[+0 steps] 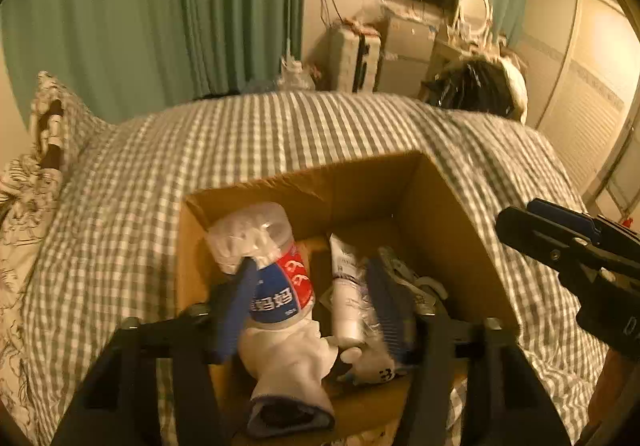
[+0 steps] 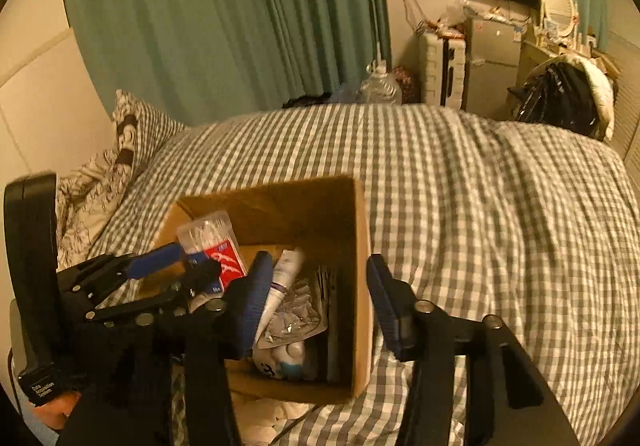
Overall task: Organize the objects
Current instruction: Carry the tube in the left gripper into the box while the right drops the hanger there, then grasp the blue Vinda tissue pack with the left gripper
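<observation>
Left wrist | cotton-swab tub (image 1: 272,266) against left tongs' (image 1: 310,302) left finger | over box (image 1: 452,214)

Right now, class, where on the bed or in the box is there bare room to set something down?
The checked bedspread right of the cardboard box lies bare, as does the strip beyond its far wall. Inside, the near floor is crowded: cotton swab container, white tube, foil packs. Only the far corner looks free.

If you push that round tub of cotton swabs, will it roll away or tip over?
Probably it could roll: the cotton swab tub looks round and smooth, and likely light, being clear plastic filled with swabs. It's tilted over the cardboard box, with the left gripper open around it, so the box walls would likely stop it.
</observation>
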Motion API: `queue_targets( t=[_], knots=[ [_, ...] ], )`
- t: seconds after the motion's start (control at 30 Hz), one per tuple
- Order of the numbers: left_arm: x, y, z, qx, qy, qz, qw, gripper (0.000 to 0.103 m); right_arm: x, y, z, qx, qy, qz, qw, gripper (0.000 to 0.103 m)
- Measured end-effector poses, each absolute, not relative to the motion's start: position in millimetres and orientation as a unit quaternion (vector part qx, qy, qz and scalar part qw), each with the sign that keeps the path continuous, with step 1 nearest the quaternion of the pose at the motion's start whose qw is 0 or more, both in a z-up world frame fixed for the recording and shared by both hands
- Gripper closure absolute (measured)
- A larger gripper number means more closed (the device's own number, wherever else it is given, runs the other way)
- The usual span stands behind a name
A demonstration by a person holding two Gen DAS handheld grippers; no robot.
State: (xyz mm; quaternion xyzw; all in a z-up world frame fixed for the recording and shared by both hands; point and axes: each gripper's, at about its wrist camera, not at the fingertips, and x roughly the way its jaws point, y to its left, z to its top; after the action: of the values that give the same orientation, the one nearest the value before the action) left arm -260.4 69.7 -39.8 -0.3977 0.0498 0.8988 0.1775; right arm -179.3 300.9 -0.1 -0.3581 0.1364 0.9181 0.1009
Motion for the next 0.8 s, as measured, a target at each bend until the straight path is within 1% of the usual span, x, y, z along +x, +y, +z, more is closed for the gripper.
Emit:
queue_targets(
  t=[0.07, 0.13, 0.23, 0.37, 0.4, 0.43, 0.5, 0.57, 0.8],
  knots=[
    [-251, 62, -30, -0.390, 0.049, 0.903, 0.174, 0.036, -170, 298, 10, -0.352, 0.134, 0.920, 0.107, 0.048],
    [-242, 54, -19, -0.382, 0.050, 0.908, 0.164, 0.024, -160, 296, 19, -0.346, 0.131, 0.922, 0.115, 0.044],
    [-224, 40, -4, -0.368, 0.045, 0.917, 0.151, 0.018, -141, 290, 36, -0.334, 0.129, 0.926, 0.122, 0.039],
    [-198, 23, 12, -0.355, 0.044, 0.924, 0.135, 0.018, -112, 279, 56, -0.321, 0.117, 0.931, 0.130, 0.031],
    [-194, 19, 14, -0.353, 0.044, 0.925, 0.132, 0.016, -107, 276, 60, -0.318, 0.114, 0.932, 0.131, 0.030],
    [-188, 16, 16, -0.350, 0.044, 0.927, 0.129, 0.011, -100, 273, 65, -0.315, 0.111, 0.933, 0.133, 0.028],
    [-174, 8, 22, -0.341, 0.041, 0.931, 0.122, 0.005, -88, 267, 71, -0.310, 0.104, 0.935, 0.135, 0.023],
    [-158, 2, 25, -0.331, 0.037, 0.935, 0.119, 0.005, -76, 261, 75, -0.306, 0.098, 0.937, 0.137, 0.019],
    [-125, -18, 17, -0.333, 0.021, 0.937, 0.105, 0.005, -50, 239, 62, -0.312, 0.083, 0.936, 0.139, 0.014]
  ],
)
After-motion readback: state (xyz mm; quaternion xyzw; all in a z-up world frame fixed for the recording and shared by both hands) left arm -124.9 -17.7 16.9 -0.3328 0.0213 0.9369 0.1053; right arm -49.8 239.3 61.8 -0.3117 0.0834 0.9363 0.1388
